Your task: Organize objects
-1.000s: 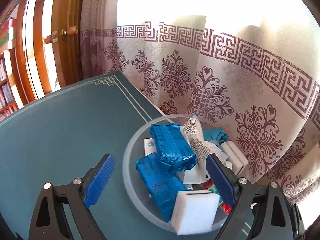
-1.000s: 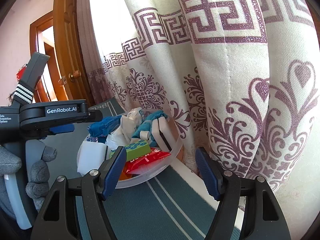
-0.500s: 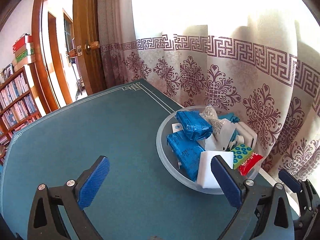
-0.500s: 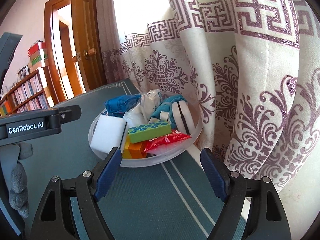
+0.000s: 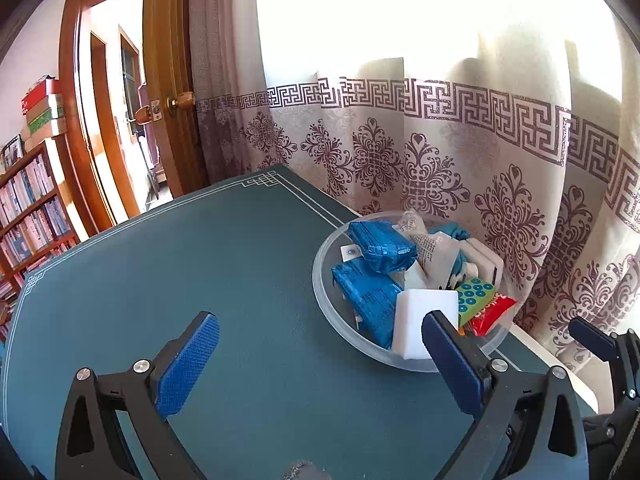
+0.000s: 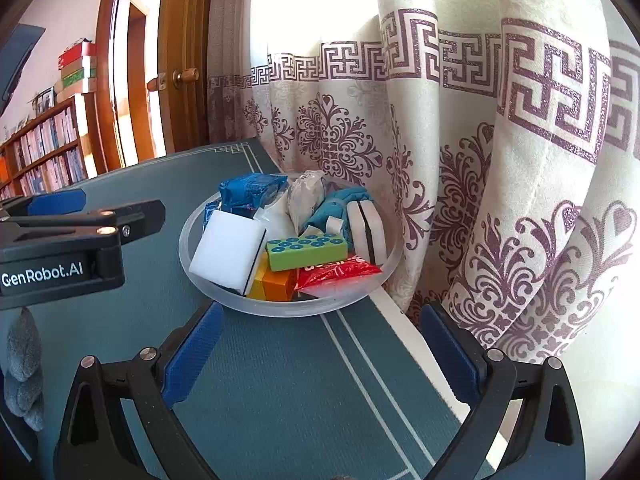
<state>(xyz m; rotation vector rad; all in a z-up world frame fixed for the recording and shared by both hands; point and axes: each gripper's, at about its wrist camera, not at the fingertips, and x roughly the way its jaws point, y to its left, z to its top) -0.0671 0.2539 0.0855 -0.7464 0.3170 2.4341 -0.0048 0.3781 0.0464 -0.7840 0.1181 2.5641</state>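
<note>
Both tools hang over the table (image 5: 168, 264) with nothing between their fingers: the left tool (image 5: 320, 364) has its blue pads spread wide, and the right tool (image 6: 324, 354) is spread just as wide, its pads standing short of the bowl (image 6: 192, 256). Held back and empty like this, each seems to be either sizing up a pick or drawing clear of the pile; the frames fit both.

All the loose items in view sit heaped in the clear bowl, which stands at the table's far-right edge, just beside the curtain (image 5: 460, 152). From the left view, two blue packs (image 5: 378, 246) lie one over the other on the near-left side, with a white block (image 5: 424, 320) leaning at the near rim. From the right view, a green brick (image 6: 306, 252) with blue dots lies across an orange block (image 6: 278, 284) and a red packet (image 6: 340, 272). A white-and-black eraser (image 6: 366, 232) stands on edge at the curtain side, with a teal cloth (image 6: 332, 210) and a clear bag (image 6: 306, 196) bunched behind. That pile is loose and overlapping, so lifting one piece could shift its neighbours.
</note>
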